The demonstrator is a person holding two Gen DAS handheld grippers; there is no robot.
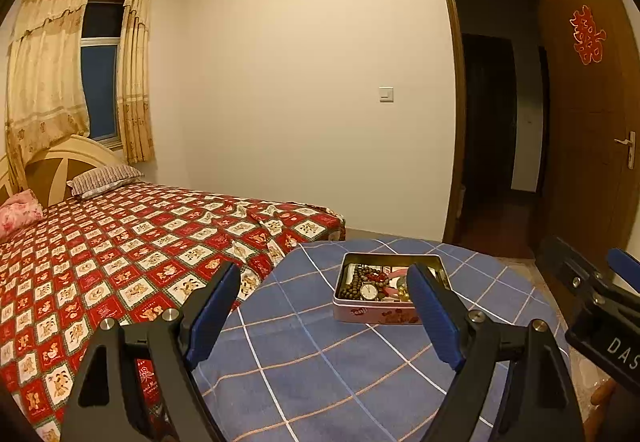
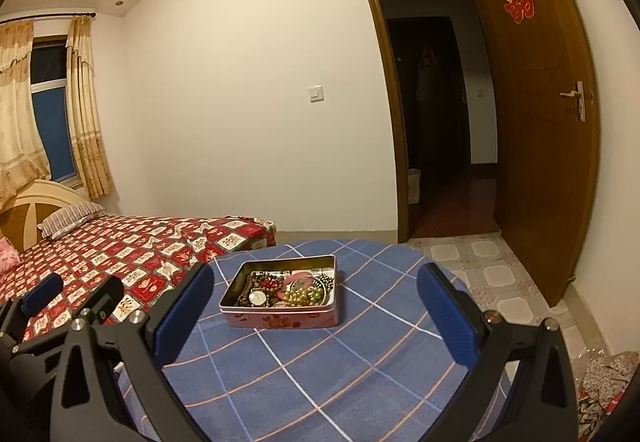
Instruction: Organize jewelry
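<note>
My left gripper (image 1: 324,318) and right gripper (image 2: 316,316) hung low in frame, jaws wide apart and empty. Beyond them, mid-frame on the blue checked table (image 2: 304,374), sat one open pink tin (image 2: 282,318). One watch (image 2: 257,297) lay tangled among several bead strands; pulling one could drag others out.

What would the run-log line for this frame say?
stage: pre-grasp | left tool: open, empty | right tool: open, empty | tin: open on blue checked cloth, holds beads, watch
</note>
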